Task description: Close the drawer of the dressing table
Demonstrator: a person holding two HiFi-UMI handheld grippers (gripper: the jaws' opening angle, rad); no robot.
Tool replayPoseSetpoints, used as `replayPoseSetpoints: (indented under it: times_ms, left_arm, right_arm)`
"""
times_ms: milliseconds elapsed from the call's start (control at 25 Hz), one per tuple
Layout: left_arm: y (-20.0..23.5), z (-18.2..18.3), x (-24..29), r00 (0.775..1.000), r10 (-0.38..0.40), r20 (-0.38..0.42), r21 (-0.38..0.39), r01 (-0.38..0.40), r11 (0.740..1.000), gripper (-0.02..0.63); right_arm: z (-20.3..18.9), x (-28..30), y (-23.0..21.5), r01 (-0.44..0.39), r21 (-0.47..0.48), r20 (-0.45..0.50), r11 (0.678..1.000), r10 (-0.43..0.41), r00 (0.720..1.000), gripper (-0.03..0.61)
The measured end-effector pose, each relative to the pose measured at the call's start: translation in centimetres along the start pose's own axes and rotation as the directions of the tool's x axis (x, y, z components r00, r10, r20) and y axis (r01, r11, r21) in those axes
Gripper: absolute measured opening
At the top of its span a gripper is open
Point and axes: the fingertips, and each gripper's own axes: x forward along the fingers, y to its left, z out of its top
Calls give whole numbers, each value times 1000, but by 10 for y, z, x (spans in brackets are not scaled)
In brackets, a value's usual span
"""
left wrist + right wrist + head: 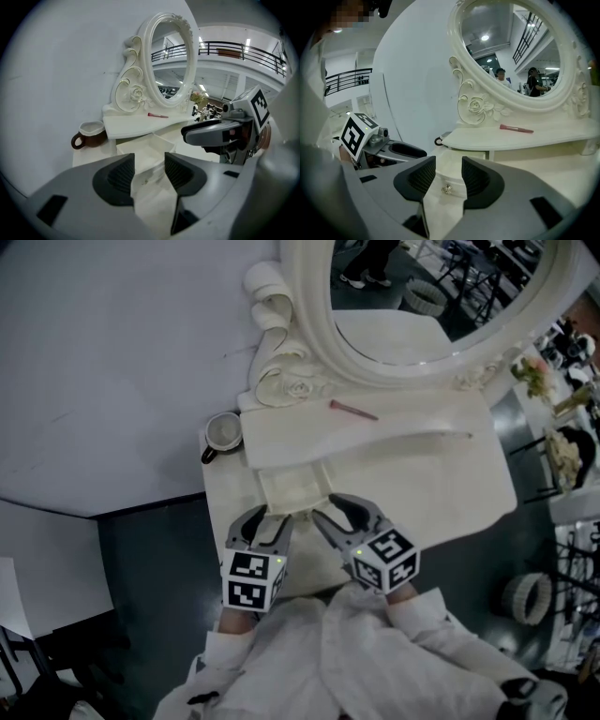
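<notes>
head view shows the drawer (292, 488) pulled out from under the raised shelf of the white desk (450, 493), below the mirror (422, 296). it is open to the top, nothing is seen inside it, and it lies just ahead of both grippers. a cup (223, 432) stands to its left by the wall, and a pink brush (352, 410) lies on the shelf above it.

the drawer is judged to be a small, light, stiff box that slides straight in. its painted front looks smooth and may be slippery under the pads. no grasp is thought to be needed. a flat push on the front is advised, centred near the small knob (447, 189), so that the box is not skewed and jammed. the knob looks delicate and is better not pinched or struck.

the left gripper (267, 526) is held with its jaws apart and nothing is clamped. the drawer's near edge is framed in the gap, and contact cannot be made out. the right gripper (342, 517) is likewise held apart and empty. the drawer front and its knob are seen between its pads, which are not pressed on them.
</notes>
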Motion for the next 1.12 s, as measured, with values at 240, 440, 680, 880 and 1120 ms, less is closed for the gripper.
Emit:
replayPoseSetpoints:
  times_ms: [240,440,680,880,1120]
  left_arm:
    - [2,-9,5,1000,0,-15,15,1,1000,199]
    - [4,-13,9,1000,23,-20,37,-22,999,213]
    - [12,-24,10,998,47,-43,8,-47,999,215]
    - [16,-39,11,994,61,-86,-14,-63,998,215]
    - [18,-46,18,993,59,-107,-18,-61,998,215]
  right_arm:
    - [-10,0,-17,32,-1,-32,999,-32,999,166]
    - [-22,4,-24,4,-32,-98,999,-7,995,175]
    - [-39,8,-37,8,-89,-170,996,-23,985,191]
    - [-51,11,-46,0,-97,-192,995,-18,981,193]
    - [-48,13,-52,-10,-95,-183,995,-8,983,194]
